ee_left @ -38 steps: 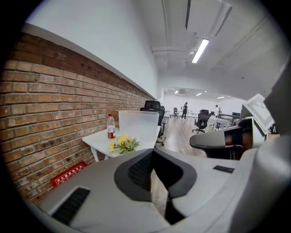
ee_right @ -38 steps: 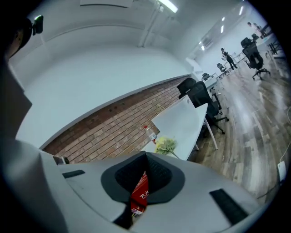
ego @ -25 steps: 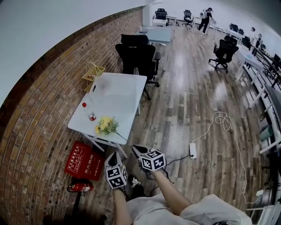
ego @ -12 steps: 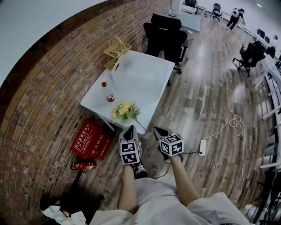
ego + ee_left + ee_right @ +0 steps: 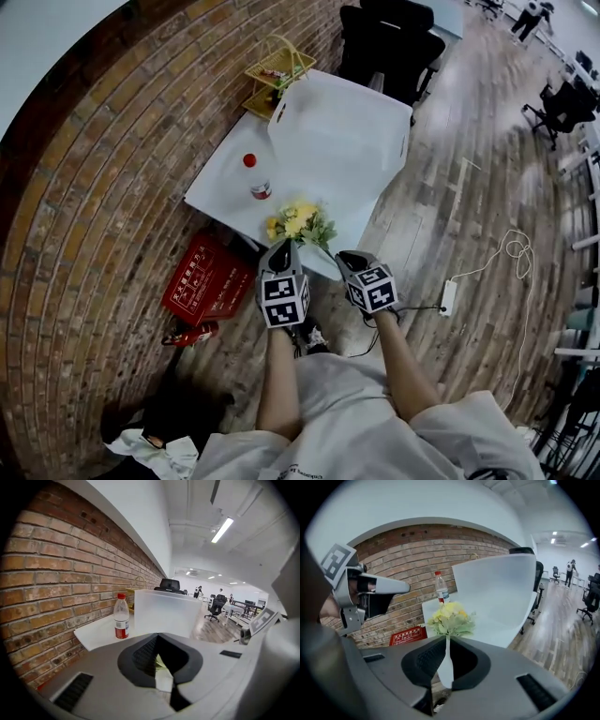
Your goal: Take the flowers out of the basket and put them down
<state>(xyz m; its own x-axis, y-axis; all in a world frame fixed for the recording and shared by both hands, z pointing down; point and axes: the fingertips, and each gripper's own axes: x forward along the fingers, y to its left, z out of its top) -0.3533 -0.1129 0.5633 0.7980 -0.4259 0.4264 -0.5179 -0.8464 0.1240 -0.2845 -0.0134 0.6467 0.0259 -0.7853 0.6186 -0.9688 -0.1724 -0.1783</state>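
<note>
On the table (image 5: 220, 183) the flowers (image 5: 300, 223) lie just ahead, stem toward my right gripper (image 5: 349, 257), jaws opening on nothing; left gripper (image 5: 281, 246) looks barely parted.

I see an evenly bright room, lit from above: a ceiling strip light (image 5: 222, 529) glows, and the wooden floor (image 5: 469, 197) carries a pale sheen. The white worktop (image 5: 370, 211) is nearly washed out, and the shadows under it are soft. All views are fisheye: the brick wall (image 5: 103, 187) bows and the corners go black. In the right gripper view the flowers (image 5: 449, 617) are sharp.
</note>
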